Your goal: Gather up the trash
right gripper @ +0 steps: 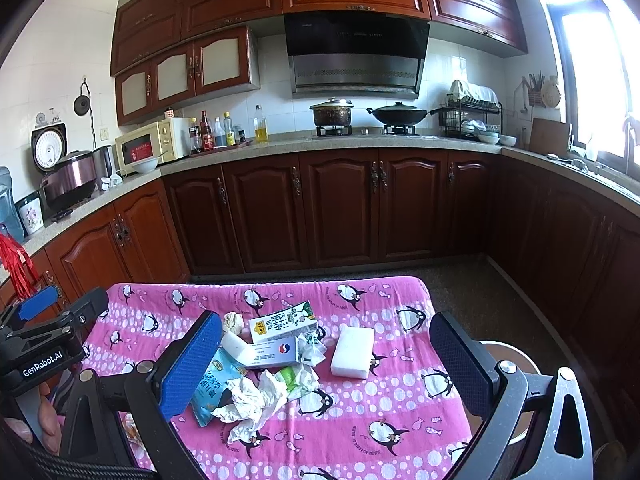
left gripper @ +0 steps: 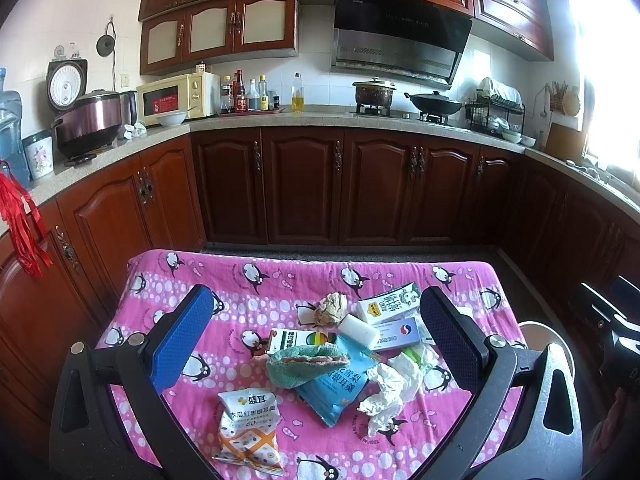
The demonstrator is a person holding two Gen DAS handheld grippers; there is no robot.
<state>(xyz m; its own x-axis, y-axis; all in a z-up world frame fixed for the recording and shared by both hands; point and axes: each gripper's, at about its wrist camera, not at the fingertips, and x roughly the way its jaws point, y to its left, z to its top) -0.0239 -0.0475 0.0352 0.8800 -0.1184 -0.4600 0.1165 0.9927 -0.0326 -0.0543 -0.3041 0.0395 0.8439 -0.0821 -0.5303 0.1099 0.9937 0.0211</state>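
Note:
A small table with a pink penguin cloth (left gripper: pixel 256 292) holds a heap of trash. In the left wrist view I see a white and orange snack bag (left gripper: pixel 249 426), a blue snack bag (left gripper: pixel 338 386), a green knitted cloth (left gripper: pixel 306 362), crumpled white paper (left gripper: pixel 390 390), a milk carton (left gripper: pixel 390 304), a medicine box (left gripper: pixel 396 333), a white foam block (left gripper: pixel 359 330) and a brown paper ball (left gripper: pixel 331 307). My left gripper (left gripper: pixel 316 344) is open and empty above the heap. My right gripper (right gripper: pixel 326 364) is open and empty over the crumpled paper (right gripper: pixel 256 402), near a white block (right gripper: pixel 353 352).
Dark wooden kitchen cabinets (right gripper: pixel 340 208) and a stone counter (right gripper: pixel 360 144) surround the table on three sides. A round white stool (right gripper: pixel 508 354) stands at the table's right side. The left gripper (right gripper: pixel 44 340) shows at the left edge of the right wrist view.

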